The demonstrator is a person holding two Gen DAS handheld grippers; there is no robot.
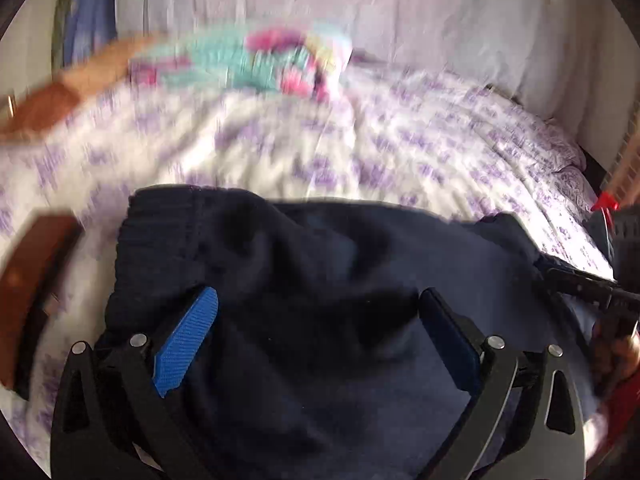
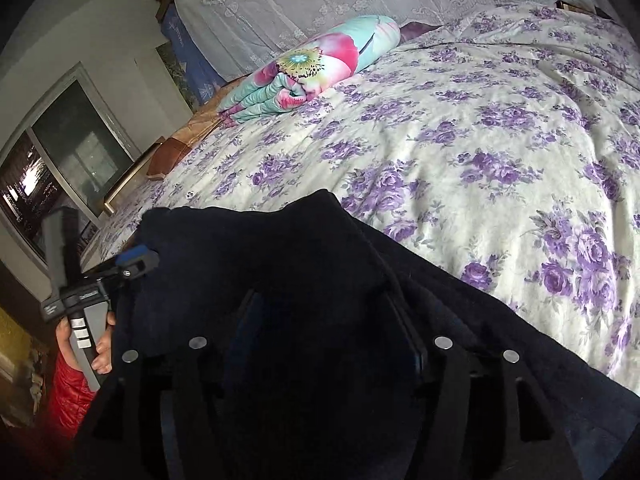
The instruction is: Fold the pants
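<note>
The left gripper (image 1: 320, 320) stands wide over the dark pants (image 1: 320, 260); the right gripper (image 2: 328, 320) is lost in shadow, its spread unclear. Spread beneath both on the floral bedspread (image 2: 480, 140), the cloth looks soft and floppy; I'd pinch the ribbed waistband (image 1: 160, 220) ahead.

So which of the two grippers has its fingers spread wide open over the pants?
The left gripper: its blue pads stand wide apart above the navy pants. The right gripper's are buried in cloth.
</note>
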